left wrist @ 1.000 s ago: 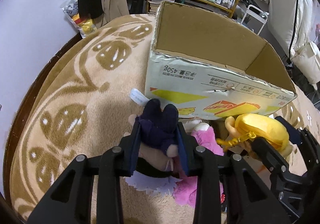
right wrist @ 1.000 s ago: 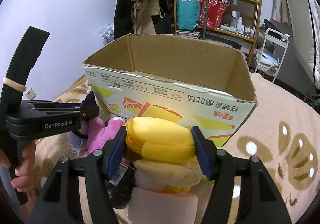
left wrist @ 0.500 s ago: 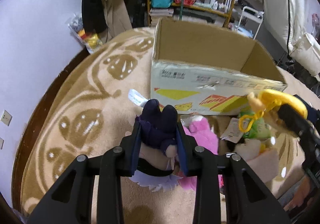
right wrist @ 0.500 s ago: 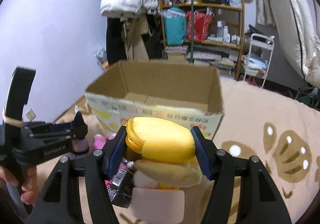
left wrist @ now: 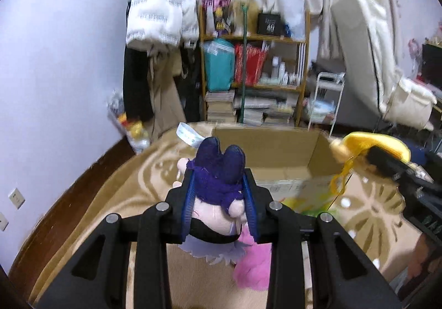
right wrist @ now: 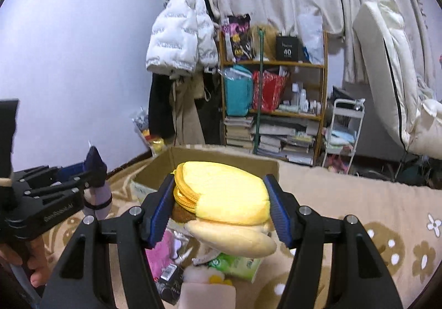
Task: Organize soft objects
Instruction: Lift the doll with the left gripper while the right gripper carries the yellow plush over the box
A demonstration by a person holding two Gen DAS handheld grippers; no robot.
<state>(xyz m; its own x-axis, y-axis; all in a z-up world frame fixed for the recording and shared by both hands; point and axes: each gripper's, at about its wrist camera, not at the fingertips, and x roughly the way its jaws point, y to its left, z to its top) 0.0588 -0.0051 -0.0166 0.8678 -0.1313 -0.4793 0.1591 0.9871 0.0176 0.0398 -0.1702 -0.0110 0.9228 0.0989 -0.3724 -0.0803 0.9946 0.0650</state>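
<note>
Cardboard box (left wrist: 279,154) sits open on the far rug. Left gripper (left wrist: 218,198) pinches a purple-haired plush doll (left wrist: 218,179); right gripper (right wrist: 221,198) pinches a yellow plush (right wrist: 223,193), both raised near the box. Judged: mid-carry; next, move over the opening and release.

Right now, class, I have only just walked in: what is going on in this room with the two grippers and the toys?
A person is tidying plush toys. The left gripper is shut on a dark purple-haired plush doll, and the right gripper is shut on a yellow plush toy. Both toys are held up near the open brown cardboard box on the beige patterned rug; neither is in it yet. A pink plush toy lies on the rug.
</note>
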